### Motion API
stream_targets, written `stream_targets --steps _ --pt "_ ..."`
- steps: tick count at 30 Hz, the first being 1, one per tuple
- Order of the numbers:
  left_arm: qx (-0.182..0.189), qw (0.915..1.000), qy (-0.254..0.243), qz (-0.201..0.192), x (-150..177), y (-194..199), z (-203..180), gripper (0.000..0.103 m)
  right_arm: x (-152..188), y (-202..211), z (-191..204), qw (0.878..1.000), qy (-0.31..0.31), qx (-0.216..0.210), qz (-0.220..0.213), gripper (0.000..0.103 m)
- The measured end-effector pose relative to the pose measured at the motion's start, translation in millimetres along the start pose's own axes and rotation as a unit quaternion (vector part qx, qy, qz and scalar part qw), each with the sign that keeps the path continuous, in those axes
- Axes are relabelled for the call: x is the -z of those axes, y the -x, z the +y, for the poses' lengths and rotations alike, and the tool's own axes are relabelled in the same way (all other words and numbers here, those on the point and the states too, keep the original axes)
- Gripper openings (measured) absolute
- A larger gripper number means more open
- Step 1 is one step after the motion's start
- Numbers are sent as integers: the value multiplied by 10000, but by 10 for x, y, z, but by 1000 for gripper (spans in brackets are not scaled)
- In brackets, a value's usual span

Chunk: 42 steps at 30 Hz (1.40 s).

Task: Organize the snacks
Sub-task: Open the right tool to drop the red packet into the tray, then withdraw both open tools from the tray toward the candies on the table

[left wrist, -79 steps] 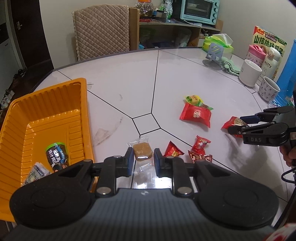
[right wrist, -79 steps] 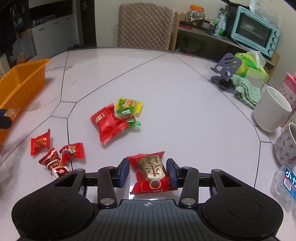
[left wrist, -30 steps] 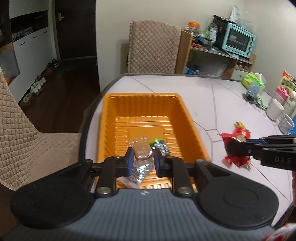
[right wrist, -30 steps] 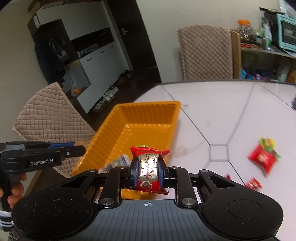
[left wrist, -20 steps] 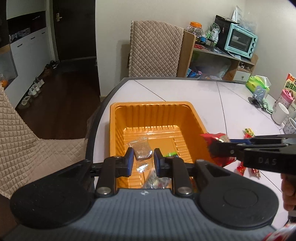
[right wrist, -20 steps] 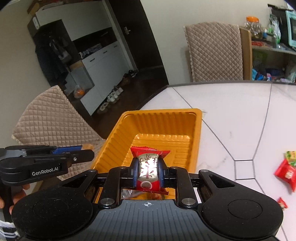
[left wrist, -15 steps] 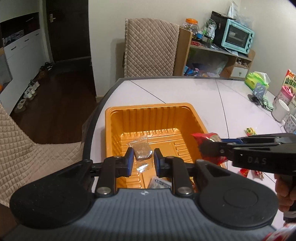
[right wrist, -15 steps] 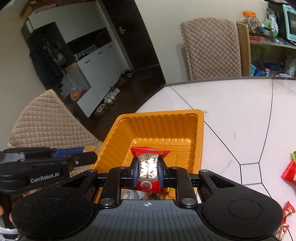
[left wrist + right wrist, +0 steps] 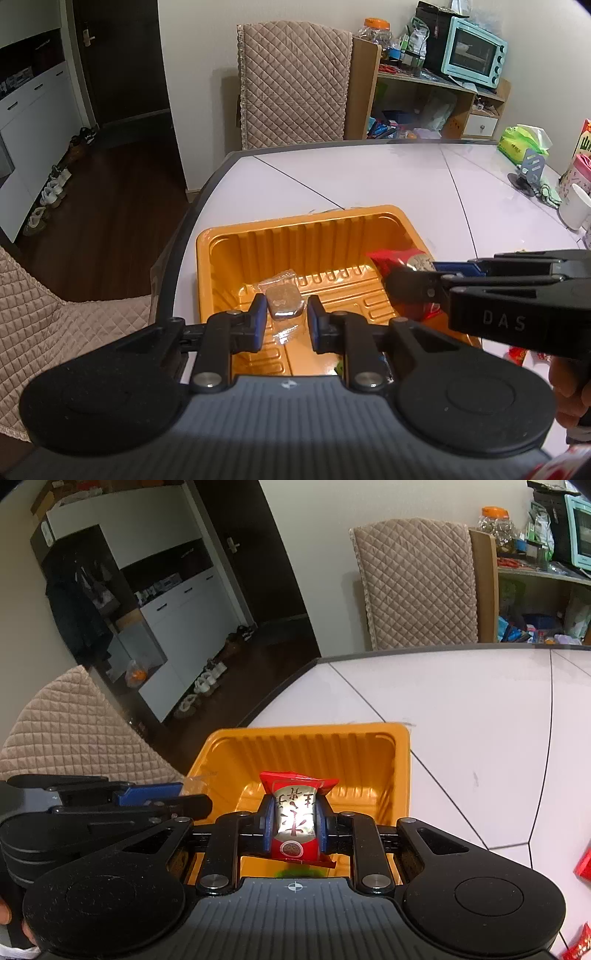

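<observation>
Both snacks hang above the orange tray [image 9: 229,236], which sits at the tabletop [image 9: 369,177] edge nearest the quilted chair [image 9: 291,77]. The left gripper [image 9: 283,321] is clamped on a clear-wrapped brown candy [image 9: 283,301], pinching the loose film just below the brown block, so the block stands out past the fingertips over the tray's ribbed floor. The right gripper [image 9: 293,825] is closed across the middle of a red snack packet [image 9: 295,819] with a silver label, its crimped ends sticking out above and below the pads; seen from the left wrist, that packet [image 9: 399,262] hovers over the tray's right-hand wall. Both items look light and soft: thin crinkly film around a small solid piece, slippery on the outside and easy to crush or twist. The packet is best taken across its padded centre, as it is now; the brown candy's grip on film alone seems less secure, and it could swing or slide out. Since both are over the tray, letting go should drop them inside, though the red packet sits close enough to the wall that it might catch the rim.
</observation>
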<state>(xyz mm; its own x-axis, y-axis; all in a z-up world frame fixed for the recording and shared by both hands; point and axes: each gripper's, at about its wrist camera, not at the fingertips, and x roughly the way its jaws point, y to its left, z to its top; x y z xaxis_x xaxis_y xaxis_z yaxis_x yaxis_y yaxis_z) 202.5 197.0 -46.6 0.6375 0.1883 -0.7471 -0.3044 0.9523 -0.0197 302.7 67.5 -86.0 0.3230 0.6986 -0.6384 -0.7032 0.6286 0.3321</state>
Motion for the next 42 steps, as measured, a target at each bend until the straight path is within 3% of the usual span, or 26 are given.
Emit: stream_targets --steps 4,6,8,9,22,26,42 --pt "-25 10000 24 -18 -36 -34 27 21 -67 -35 -1 9999 0 6 -105 24" --pt "-31 10000 25 -18 -48 -38 33 21 -94 -39 0 9999 1 4 -159 32" --pt "-25 10000 37 -12 -51 -39 34 21 -113 -20 10 9997 -21 40 -248 51" --pt "-27 10000 31 -13 -52 -39 34 21 -115 -8 10 9995 -32 49 -300 53" --pt "-7 10000 28 -75 -63 -1 1 22 -17 150 -95 9997 -152 134 -159 54" --pt "-5 9999 44 -116 -67 47 -5 34 27 227 -98 9996 -159 128 -180 54" --pt "-98 9996 263 -92 126 484 21 52 243 620 19 9996 38 82 -255 54"
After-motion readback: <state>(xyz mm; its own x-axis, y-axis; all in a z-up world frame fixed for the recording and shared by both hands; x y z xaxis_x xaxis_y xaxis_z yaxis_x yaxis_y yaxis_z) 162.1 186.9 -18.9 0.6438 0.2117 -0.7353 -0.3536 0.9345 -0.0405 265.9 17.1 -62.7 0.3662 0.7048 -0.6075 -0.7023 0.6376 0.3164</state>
